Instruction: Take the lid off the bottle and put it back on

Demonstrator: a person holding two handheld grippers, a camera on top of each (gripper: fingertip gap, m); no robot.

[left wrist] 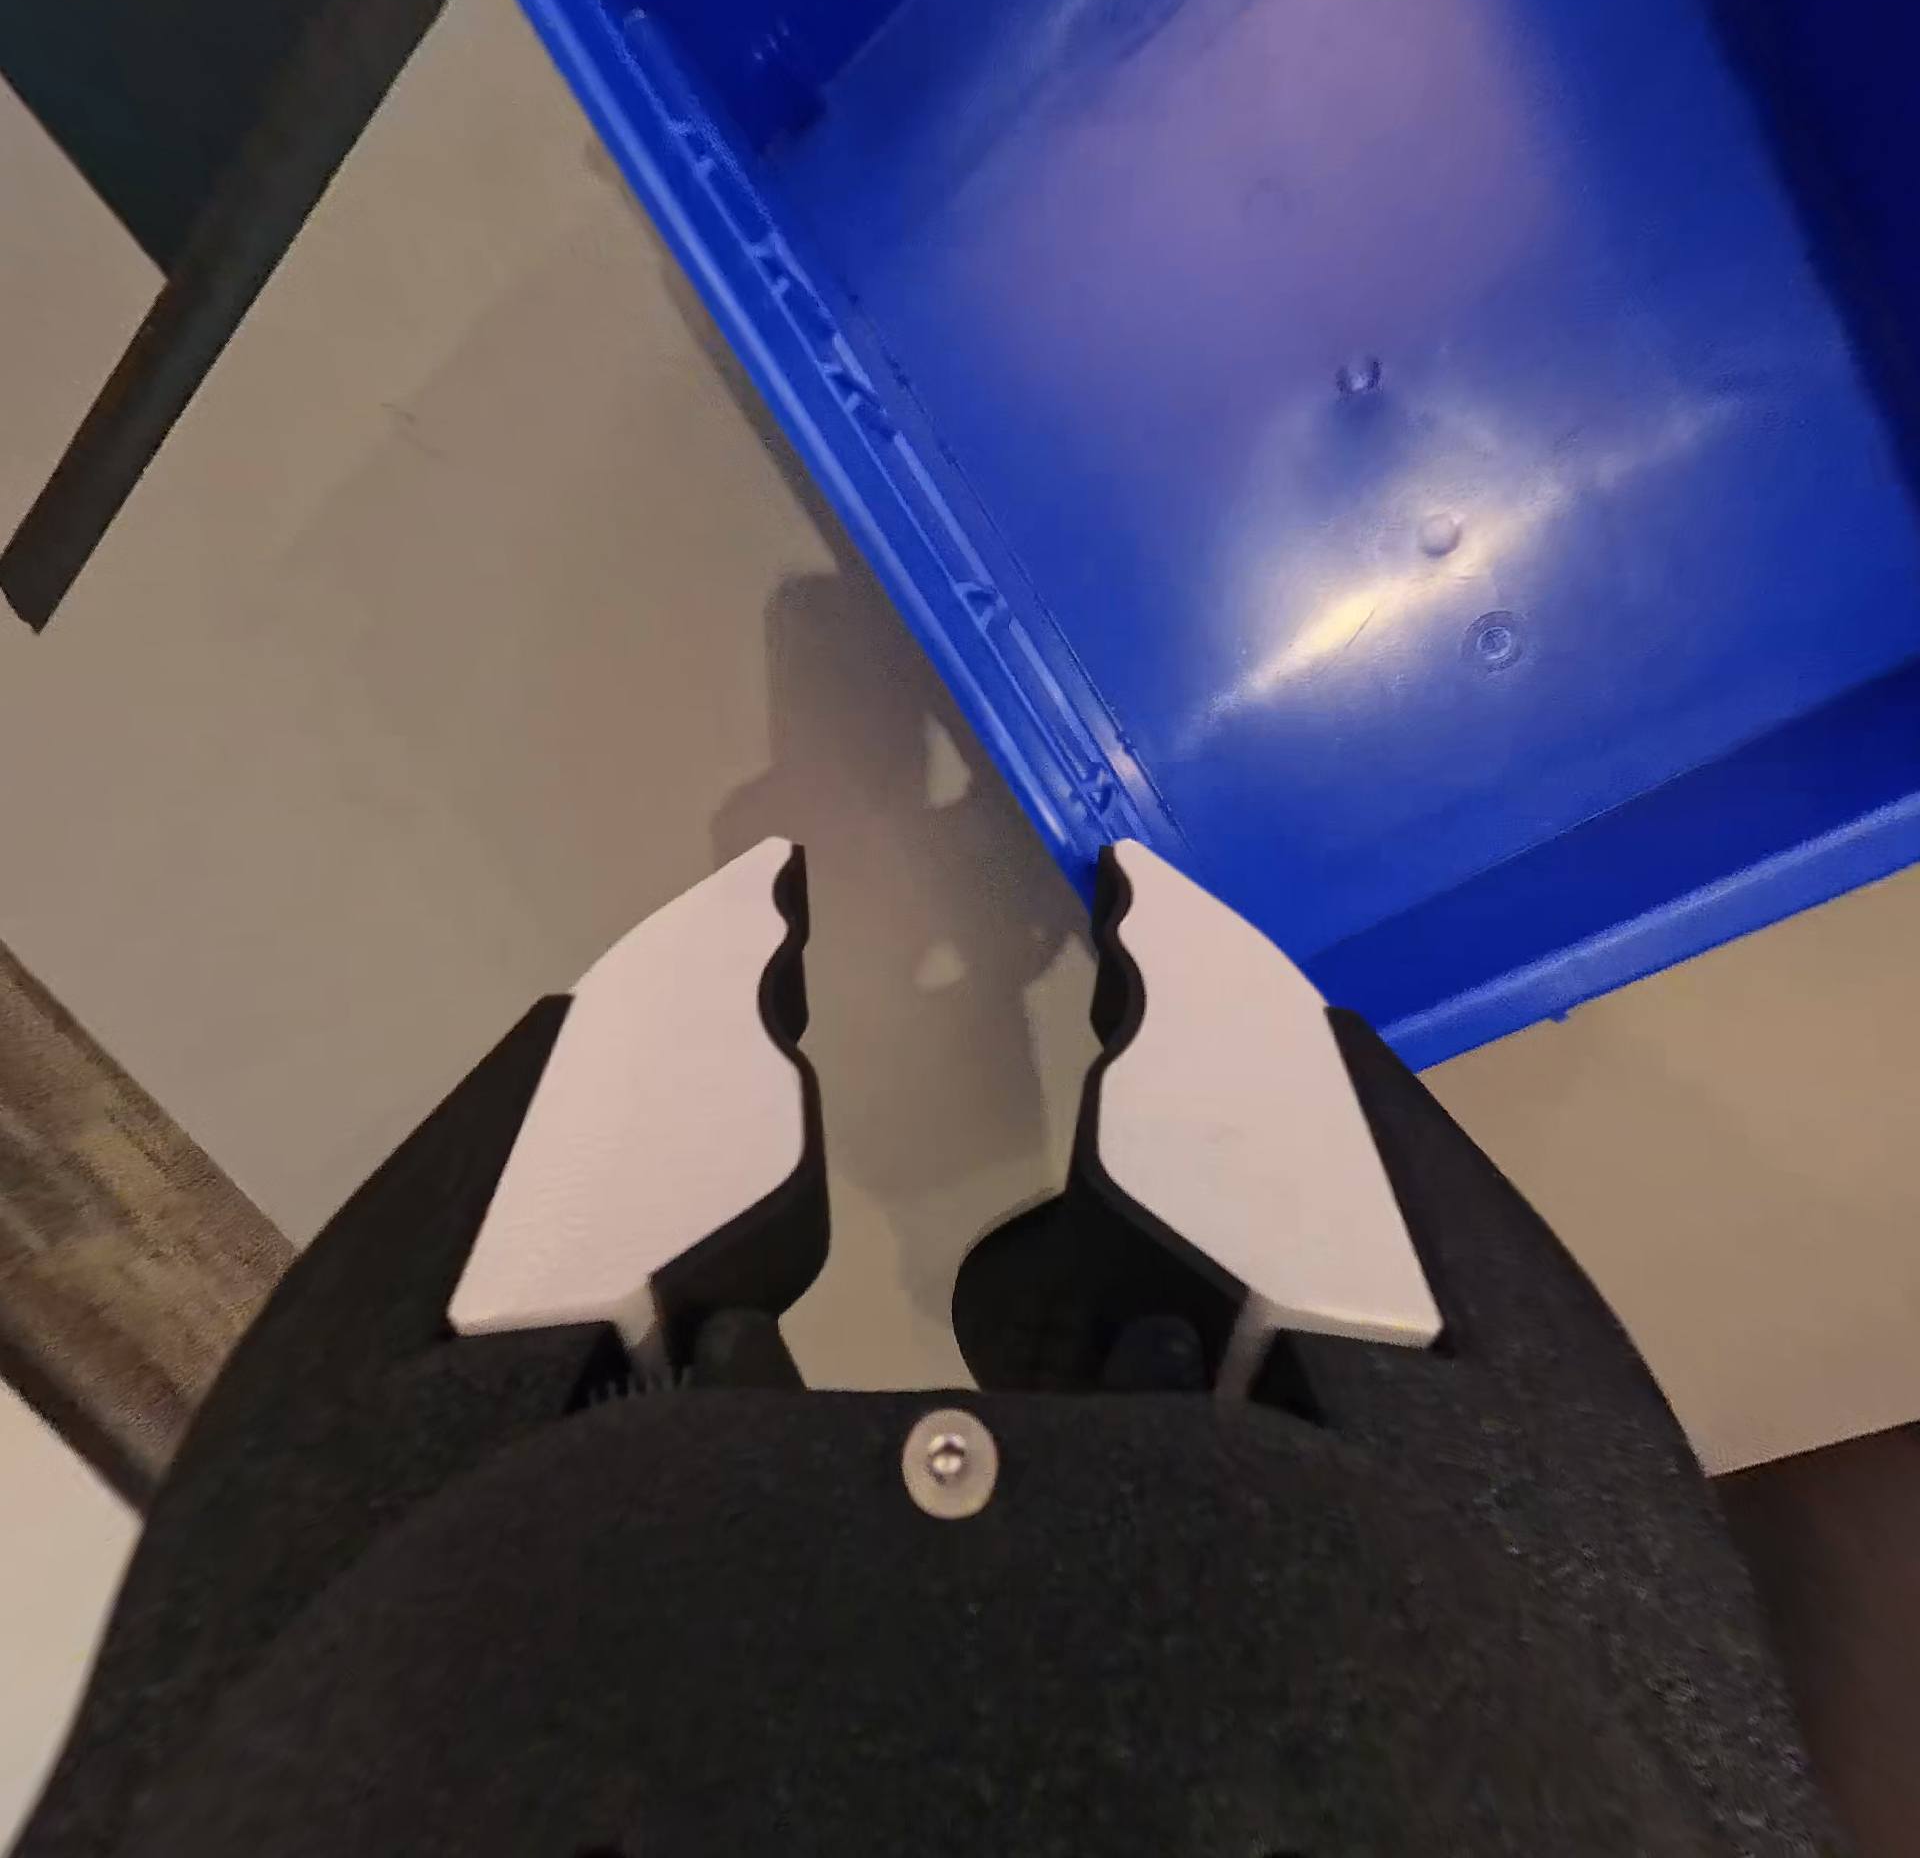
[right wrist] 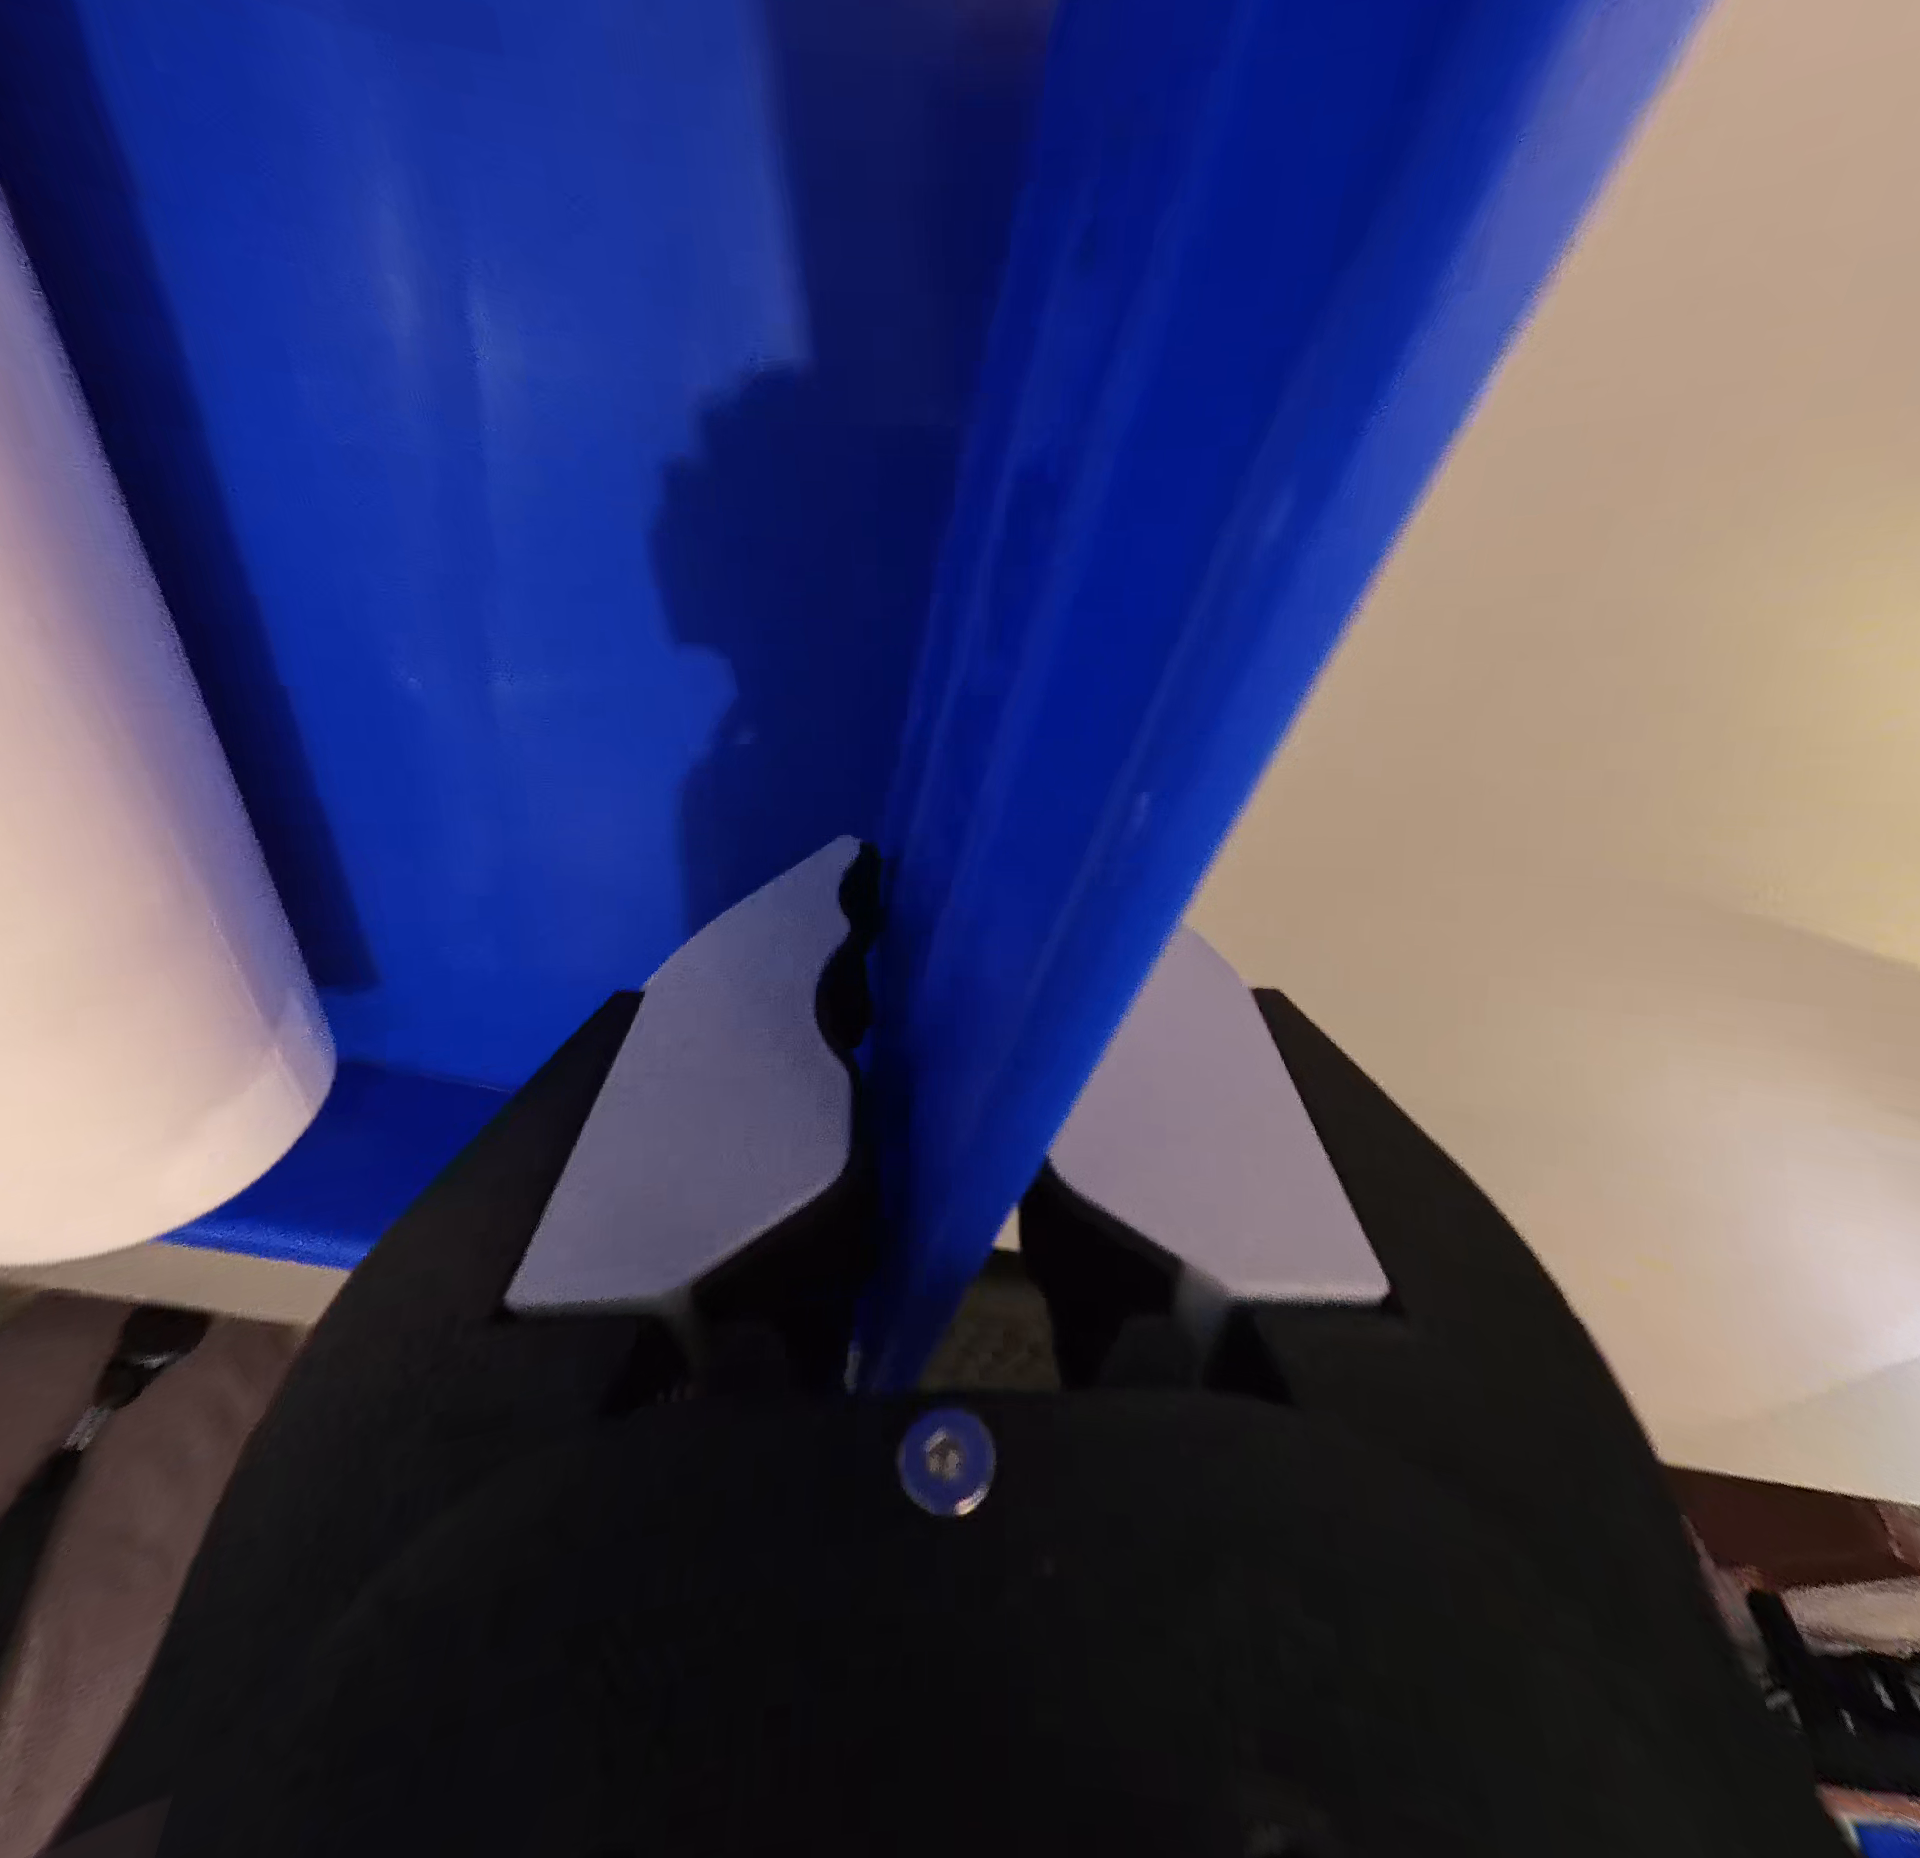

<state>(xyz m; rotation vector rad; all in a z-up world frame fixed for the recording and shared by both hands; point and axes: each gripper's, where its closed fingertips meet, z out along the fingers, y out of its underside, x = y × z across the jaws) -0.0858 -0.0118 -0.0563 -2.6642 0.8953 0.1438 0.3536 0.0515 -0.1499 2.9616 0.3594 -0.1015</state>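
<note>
A pale desk carries a blue plastic bin, with dark floor beyond its edge. The left gripper hangs parted and empty just beside the bin's outer corner. The right gripper straddles the bin's side wall, clamped on it as far as I can judge. A white cylinder lies inside the bin (likely the bottle, though no lid shows in either view). The task looks barely begun: nothing holds the bottle, and both the unscrewing and the refitting remain.
</note>
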